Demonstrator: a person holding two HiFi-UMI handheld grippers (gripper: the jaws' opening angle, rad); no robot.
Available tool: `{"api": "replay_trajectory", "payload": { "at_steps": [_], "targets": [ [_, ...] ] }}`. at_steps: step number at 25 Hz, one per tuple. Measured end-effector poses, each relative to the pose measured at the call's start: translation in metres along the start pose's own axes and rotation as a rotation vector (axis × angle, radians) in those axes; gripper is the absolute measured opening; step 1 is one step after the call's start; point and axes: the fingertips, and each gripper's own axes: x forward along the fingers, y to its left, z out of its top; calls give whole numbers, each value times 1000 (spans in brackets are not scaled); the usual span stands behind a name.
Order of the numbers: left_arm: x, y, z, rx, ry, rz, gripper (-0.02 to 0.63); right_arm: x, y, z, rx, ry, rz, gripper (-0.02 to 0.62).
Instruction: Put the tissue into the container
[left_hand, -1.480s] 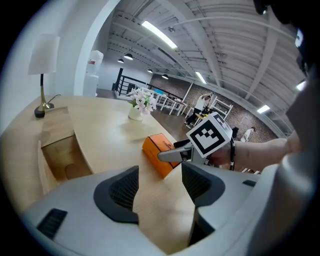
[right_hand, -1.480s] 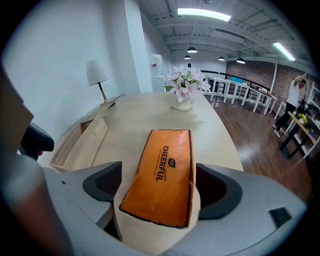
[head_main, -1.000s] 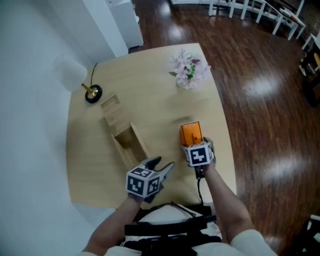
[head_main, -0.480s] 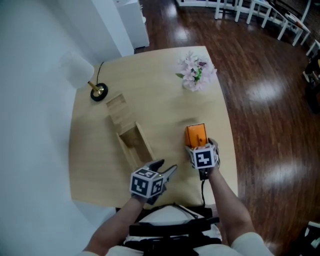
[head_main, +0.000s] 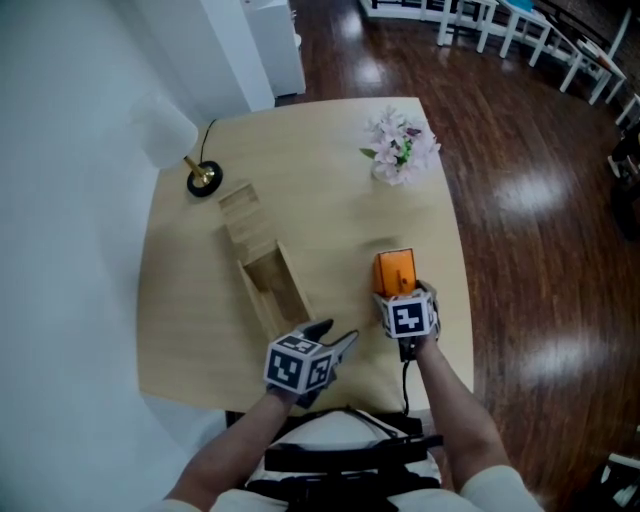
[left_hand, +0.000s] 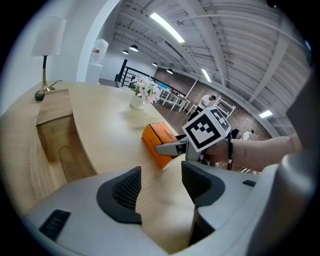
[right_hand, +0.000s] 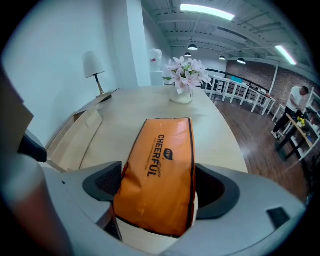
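The desk is pale wood, with dark floor to its right and beyond its far edge. The right claw is closed on the tissue, an orange pack lying lengthwise toward the far side at the near right of the desk. In the right gripper view the pack fills the space between the jaws, with a pad against each long side, the printed top facing up and white showing at its near end.

The left claw sits near the desk's near edge, left of the right claw and just apart from it. Its jaws stand apart with nothing held; only bare desk shows between them in the left gripper view. That claw points right, toward the tissue and the right claw.

The container is a long wooden box lying at a slant left of the tissue. Its near half is open and looks empty. The lid covers the far half. The box's near end lies just beyond the left claw, and a strip of bare desk separates the box from the tissue.

A lamp with a white shade stands at the far left corner, its base just beyond the lid's far end. A bunch of pale flowers stands at the far right of the desk, well apart from the tissue.
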Motion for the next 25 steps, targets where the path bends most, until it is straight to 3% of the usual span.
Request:
{"api": "replay_trajectory", "payload": {
  "at_steps": [8, 14, 25],
  "targets": [
    [-9, -2, 3, -18, -32, -21, 256, -13, 4, 6, 18, -45, 24, 414],
    [-16, -3, 9, -19, -61, -27, 256, -29, -6, 22, -4, -118, -15, 399],
    [-50, -5, 30, -1, -160, -31, 256, -70, 8, 53, -3, -225, 5, 385]
  ]
}}
